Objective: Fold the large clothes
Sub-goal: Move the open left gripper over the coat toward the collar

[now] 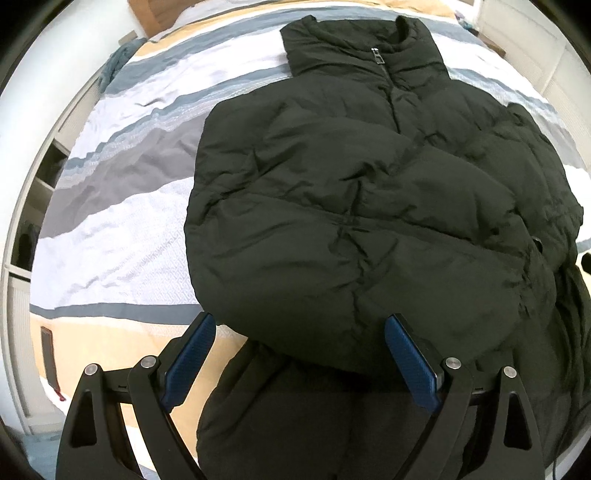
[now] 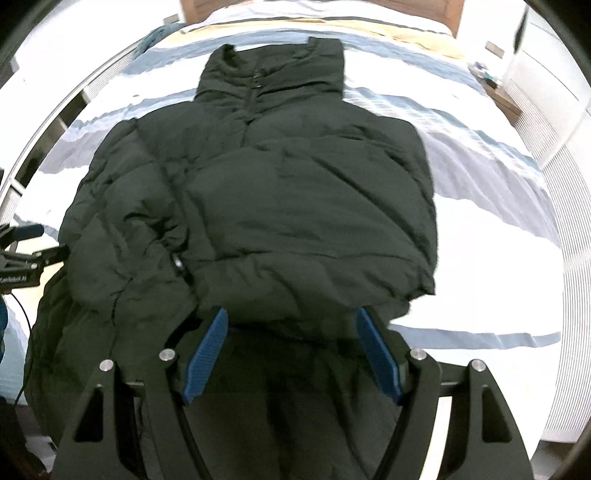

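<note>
A dark green puffer jacket (image 1: 362,206) lies on the striped bedspread (image 1: 122,229), collar at the far end, zipper shut, its sleeves folded in over the front. It also shows in the right wrist view (image 2: 295,206). My left gripper (image 1: 299,325) is open with blue pads, poised over the jacket's near left edge, holding nothing. My right gripper (image 2: 291,317) is open over the near right part of the jacket, also holding nothing. The jacket's lower hem hangs toward me under both grippers. The left gripper shows at the left edge of the right wrist view (image 2: 22,251).
The bed's wooden headboard (image 2: 332,7) is at the far end. White shelving (image 1: 40,177) stands left of the bed and white furniture (image 2: 543,85) to its right. A blue cloth (image 1: 114,62) lies at the far left bed corner.
</note>
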Demonstrator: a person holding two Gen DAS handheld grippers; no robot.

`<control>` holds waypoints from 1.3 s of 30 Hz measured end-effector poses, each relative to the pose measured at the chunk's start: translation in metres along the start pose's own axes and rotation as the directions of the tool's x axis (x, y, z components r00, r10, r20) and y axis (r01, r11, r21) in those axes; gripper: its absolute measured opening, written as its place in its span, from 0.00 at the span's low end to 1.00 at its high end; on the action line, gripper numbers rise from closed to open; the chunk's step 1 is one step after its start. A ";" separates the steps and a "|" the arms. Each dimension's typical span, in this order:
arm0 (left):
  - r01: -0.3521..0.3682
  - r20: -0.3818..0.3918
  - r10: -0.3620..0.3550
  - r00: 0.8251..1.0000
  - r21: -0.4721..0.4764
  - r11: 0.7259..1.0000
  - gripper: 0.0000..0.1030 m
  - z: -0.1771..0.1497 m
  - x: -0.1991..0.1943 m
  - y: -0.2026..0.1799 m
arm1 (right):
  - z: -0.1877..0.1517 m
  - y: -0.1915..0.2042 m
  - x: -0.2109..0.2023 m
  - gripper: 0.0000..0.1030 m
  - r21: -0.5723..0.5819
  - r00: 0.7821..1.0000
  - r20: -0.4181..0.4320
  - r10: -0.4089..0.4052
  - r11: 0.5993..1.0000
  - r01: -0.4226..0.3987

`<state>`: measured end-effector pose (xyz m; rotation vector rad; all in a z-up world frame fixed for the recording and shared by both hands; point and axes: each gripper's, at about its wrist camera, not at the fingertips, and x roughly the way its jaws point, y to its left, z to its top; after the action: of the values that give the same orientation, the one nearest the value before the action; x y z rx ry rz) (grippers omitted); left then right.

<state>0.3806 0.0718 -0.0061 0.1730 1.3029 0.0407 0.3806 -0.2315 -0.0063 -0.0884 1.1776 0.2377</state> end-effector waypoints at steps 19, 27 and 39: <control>0.063 -0.098 -0.062 0.993 0.006 0.998 0.92 0.004 0.010 -0.009 | -0.014 -0.037 -0.001 0.70 0.075 0.998 -0.031 -0.051 0.996 0.053; 0.120 -0.105 -0.135 0.985 -0.137 0.983 0.92 -0.009 0.019 0.028 | -0.007 -0.060 0.003 0.70 0.131 0.997 -0.043 -0.066 0.989 0.071; 0.171 -0.089 -0.201 0.976 -0.267 0.949 0.92 -0.017 0.016 0.054 | 0.007 -0.064 0.003 0.70 0.111 0.997 -0.018 -0.080 0.990 0.081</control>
<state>0.3723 0.1293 -0.0178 -0.1781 1.4108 0.0591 0.4027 -0.2918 -0.0103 -0.0392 1.1958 0.0998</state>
